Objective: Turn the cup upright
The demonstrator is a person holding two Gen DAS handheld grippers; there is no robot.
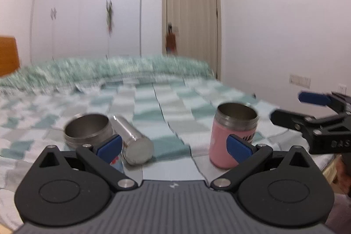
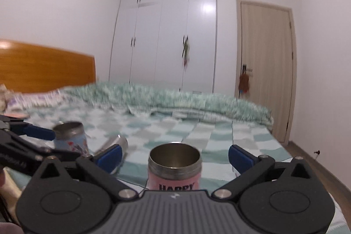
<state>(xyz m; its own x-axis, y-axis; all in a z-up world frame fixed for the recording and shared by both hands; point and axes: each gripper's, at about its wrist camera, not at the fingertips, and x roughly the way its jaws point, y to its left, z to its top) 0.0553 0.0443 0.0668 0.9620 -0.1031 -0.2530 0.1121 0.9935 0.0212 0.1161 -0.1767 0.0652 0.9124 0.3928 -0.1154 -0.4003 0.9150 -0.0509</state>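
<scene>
On a green-checked bedspread [image 2: 208,131], a pink steel-rimmed cup [image 2: 174,168] is standing upright, mouth up, suggesting the flip is done. The right gripper [image 2: 175,156] is hovering wide open around it, gripping nothing. The left gripper [image 1: 174,146] is also gaping empty near a blue floral steel cup [image 1: 87,131] and a toppled steel cylinder [image 1: 131,142], both apparently awaiting attention.

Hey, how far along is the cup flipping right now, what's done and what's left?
Done: the pink cup stands upright on the bed, mouth up, and so does the blue floral cup. In hand: nothing; the left gripper and right gripper are both open, with the pink cup standing free between the right one's fingers. Left: the steel cylinder lies on its side; I can't tell if it counts as a cup.
</scene>
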